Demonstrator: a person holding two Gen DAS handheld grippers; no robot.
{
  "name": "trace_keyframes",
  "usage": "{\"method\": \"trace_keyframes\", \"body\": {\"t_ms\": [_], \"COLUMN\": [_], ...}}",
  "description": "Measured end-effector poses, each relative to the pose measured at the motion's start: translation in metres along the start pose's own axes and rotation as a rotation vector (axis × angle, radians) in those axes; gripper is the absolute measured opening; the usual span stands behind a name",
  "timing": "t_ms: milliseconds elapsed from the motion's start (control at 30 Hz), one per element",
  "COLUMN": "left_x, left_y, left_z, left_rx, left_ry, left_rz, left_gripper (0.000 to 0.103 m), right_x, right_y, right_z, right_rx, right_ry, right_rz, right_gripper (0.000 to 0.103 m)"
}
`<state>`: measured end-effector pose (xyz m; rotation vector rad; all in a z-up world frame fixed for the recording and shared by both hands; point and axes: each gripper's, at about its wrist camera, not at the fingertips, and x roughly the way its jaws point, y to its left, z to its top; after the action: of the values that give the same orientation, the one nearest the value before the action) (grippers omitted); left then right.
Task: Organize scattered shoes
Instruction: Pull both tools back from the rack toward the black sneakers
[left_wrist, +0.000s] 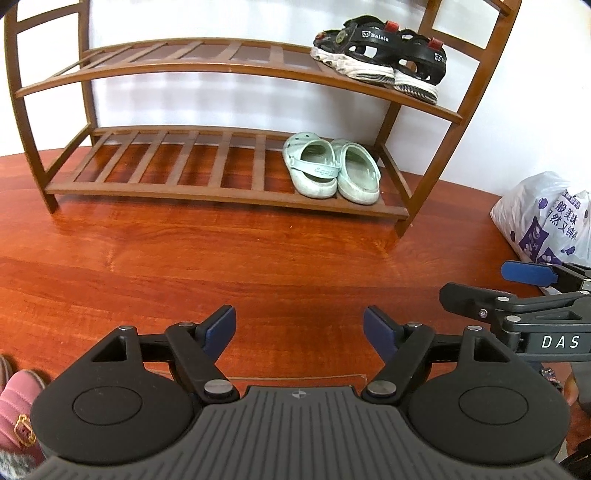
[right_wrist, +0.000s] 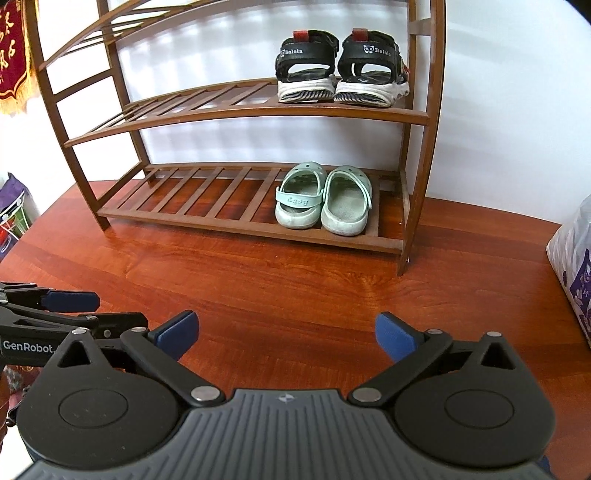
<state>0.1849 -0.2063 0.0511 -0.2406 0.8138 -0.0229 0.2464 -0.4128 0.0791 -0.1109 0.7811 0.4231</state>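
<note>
With both the left gripper (left_wrist: 299, 328) and right gripper (right_wrist: 286, 332) spread and holding nothing over the floor (left_wrist: 258, 258), the mint clogs (left_wrist: 330, 168) sit at the right of the rack (left_wrist: 236, 68) bottom shelf, while the pink shoe (left_wrist: 18, 410) near left looks light and soft, best pinched at its collar.

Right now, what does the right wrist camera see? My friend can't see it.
Two pairs of shoes sit on a wooden shoe rack: black sandals above, mint green clogs below. The open, empty right gripper hovers over the reddish wood floor.
</note>
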Motion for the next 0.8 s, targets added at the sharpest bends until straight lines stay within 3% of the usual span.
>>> {"method": "trace_keyframes", "body": {"t_ms": [333,800], "left_x": [-0.026,-0.061], "left_y": [0.009,0.061], "left_z": [-0.028,-0.064], "left_rx": [0.024,-0.026], "left_ry": [-0.011,-0.005], "left_rz": [0.046,0.097], "left_gripper": [0.078,0.078], "right_x": [-0.007,-0.005], "right_y": [0.013,0.057], "right_z": [-0.015,-0.025], "right_rx": [-0.041,-0.121], "right_ry": [0.015,0.029], "right_rz": [0.043,0.125], "right_gripper": [0.102,0.102]}}
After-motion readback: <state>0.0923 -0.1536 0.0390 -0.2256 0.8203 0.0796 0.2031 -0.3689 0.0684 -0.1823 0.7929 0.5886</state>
